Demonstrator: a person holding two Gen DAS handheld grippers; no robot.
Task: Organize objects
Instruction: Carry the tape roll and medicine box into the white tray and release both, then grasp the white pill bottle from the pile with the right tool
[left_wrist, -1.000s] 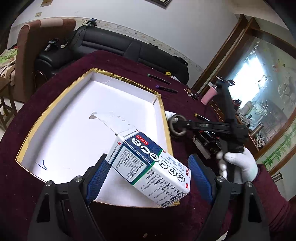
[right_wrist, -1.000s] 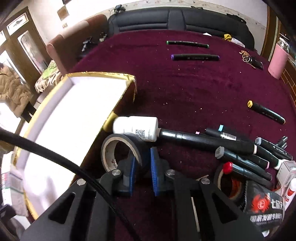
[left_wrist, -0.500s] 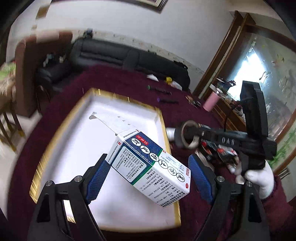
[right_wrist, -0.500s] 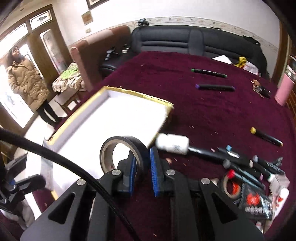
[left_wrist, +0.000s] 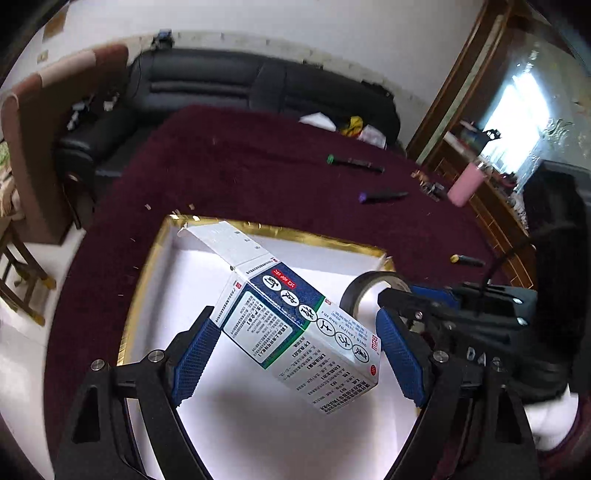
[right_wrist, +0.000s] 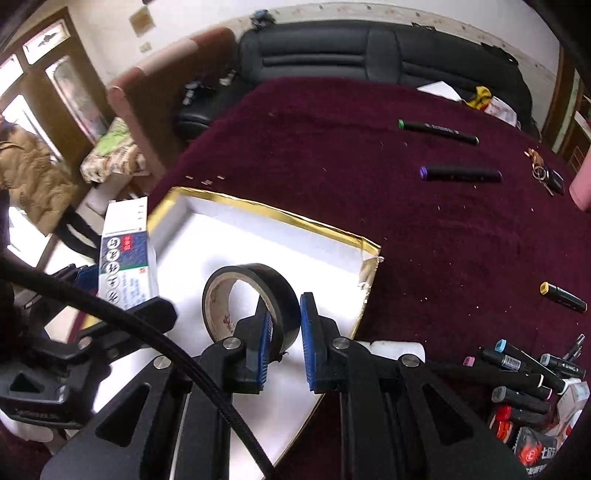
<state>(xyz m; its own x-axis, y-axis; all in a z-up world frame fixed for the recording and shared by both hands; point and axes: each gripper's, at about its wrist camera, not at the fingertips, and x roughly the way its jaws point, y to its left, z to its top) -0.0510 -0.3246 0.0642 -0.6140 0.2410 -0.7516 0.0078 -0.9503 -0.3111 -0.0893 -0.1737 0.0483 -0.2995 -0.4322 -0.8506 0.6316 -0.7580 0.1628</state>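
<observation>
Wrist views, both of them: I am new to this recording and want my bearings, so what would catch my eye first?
The medicine box, printed blue, green and white, is clamped across the left tool above the white tray with its gold rim. In the right view, the right tool pinches the wall of a black tape roll over the same tray. To the right, markers crowd the maroon tablecloth.

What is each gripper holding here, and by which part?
The left gripper holds the medicine box across its long body. The right gripper pinches the black tape roll through its wall, one finger inside the ring.
</observation>
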